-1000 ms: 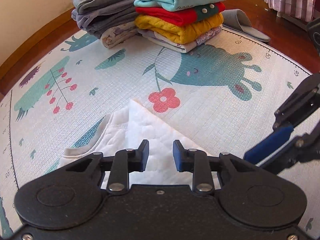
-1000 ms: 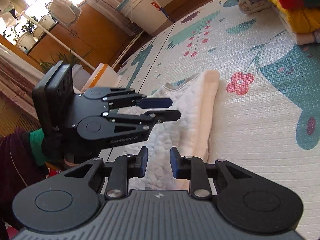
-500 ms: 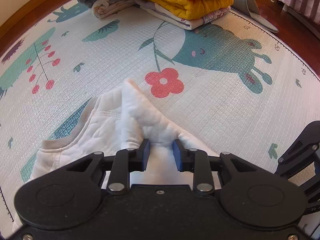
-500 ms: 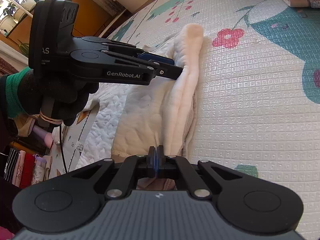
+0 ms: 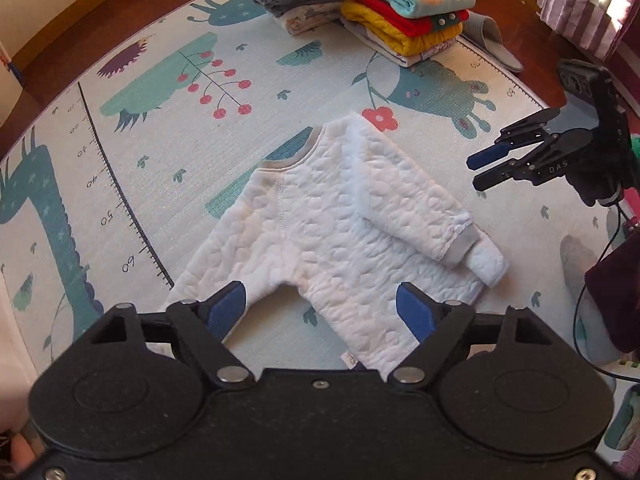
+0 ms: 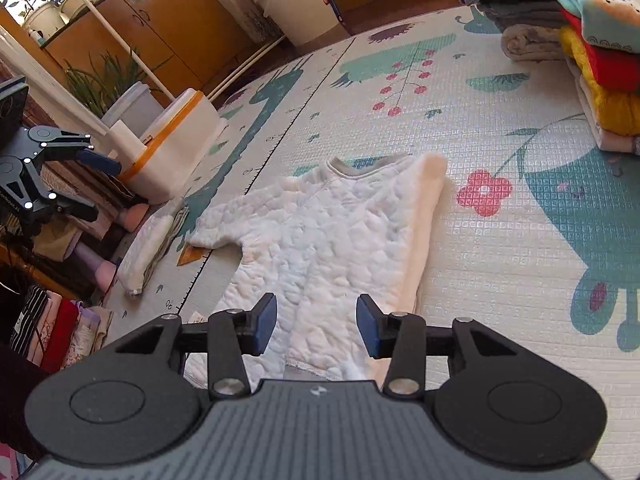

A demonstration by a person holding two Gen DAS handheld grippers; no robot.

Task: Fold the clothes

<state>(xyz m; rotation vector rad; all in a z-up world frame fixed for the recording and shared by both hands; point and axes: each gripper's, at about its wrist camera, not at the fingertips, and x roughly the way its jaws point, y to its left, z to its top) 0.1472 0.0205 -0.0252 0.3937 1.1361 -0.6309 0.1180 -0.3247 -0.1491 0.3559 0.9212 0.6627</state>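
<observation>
Both grippers have let go and pulled back since half a second ago: the right sleeve now lies folded across the top (image 5: 332,220). Left gripper (image 5: 324,308) is spread wide and empty, hovering over the top's hem end. Right gripper (image 5: 486,168) is also parted and empty, off past the folded sleeve's cuff. The top lies flat on the mat (image 5: 168,128) just ahead of the left gripper, long axis running away toward the collar (unfolded left sleeve nearer the left gripper, so likely its grab).
</observation>
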